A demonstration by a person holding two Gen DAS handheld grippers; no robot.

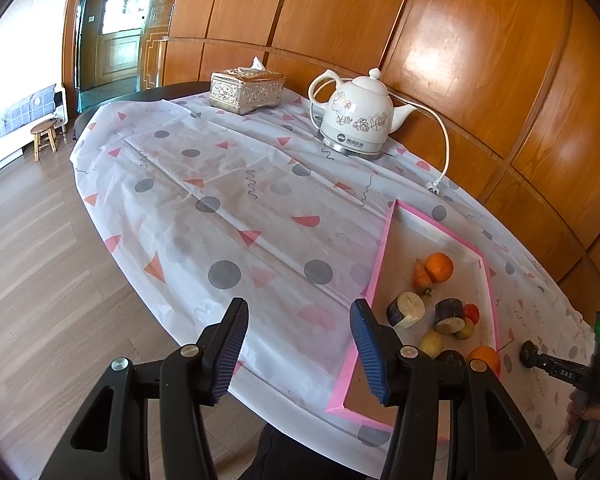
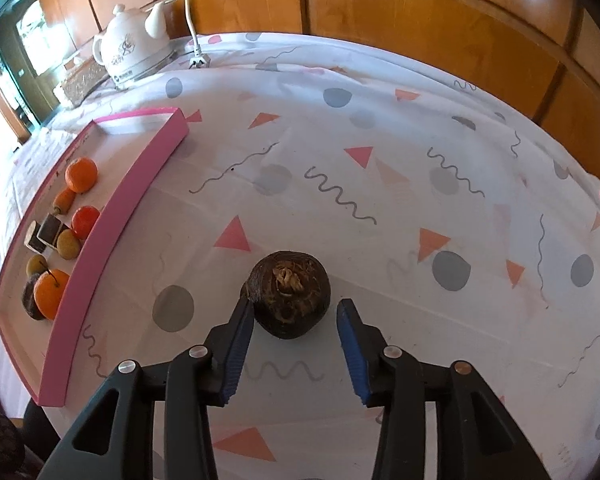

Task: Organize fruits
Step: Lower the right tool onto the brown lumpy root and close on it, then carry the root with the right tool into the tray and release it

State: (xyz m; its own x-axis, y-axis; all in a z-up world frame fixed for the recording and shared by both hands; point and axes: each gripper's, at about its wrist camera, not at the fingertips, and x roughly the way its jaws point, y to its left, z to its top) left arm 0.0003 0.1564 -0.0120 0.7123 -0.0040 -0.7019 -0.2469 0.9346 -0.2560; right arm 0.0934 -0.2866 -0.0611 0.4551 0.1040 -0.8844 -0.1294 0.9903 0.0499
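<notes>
A dark brown round fruit [image 2: 287, 294] lies on the patterned tablecloth. My right gripper [image 2: 296, 312] is open around it; the left pad touches its side and the right pad stands apart. A pink-rimmed tray [image 2: 112, 216] to the left holds oranges [image 2: 81, 175], a small carrot, cut dark pieces and other small fruits. In the left wrist view my left gripper [image 1: 300, 316] is open and empty over the cloth, just left of the same tray [image 1: 374, 280] with its oranges [image 1: 439, 267]. The right gripper's handle shows at the far right.
A white ceramic kettle [image 1: 356, 118] with a cord and plug [image 1: 434, 188] stands at the table's back. A silver tissue box [image 1: 247, 90] sits left of it. Wood panelling runs behind the table. The table edge and wooden floor lie to the left.
</notes>
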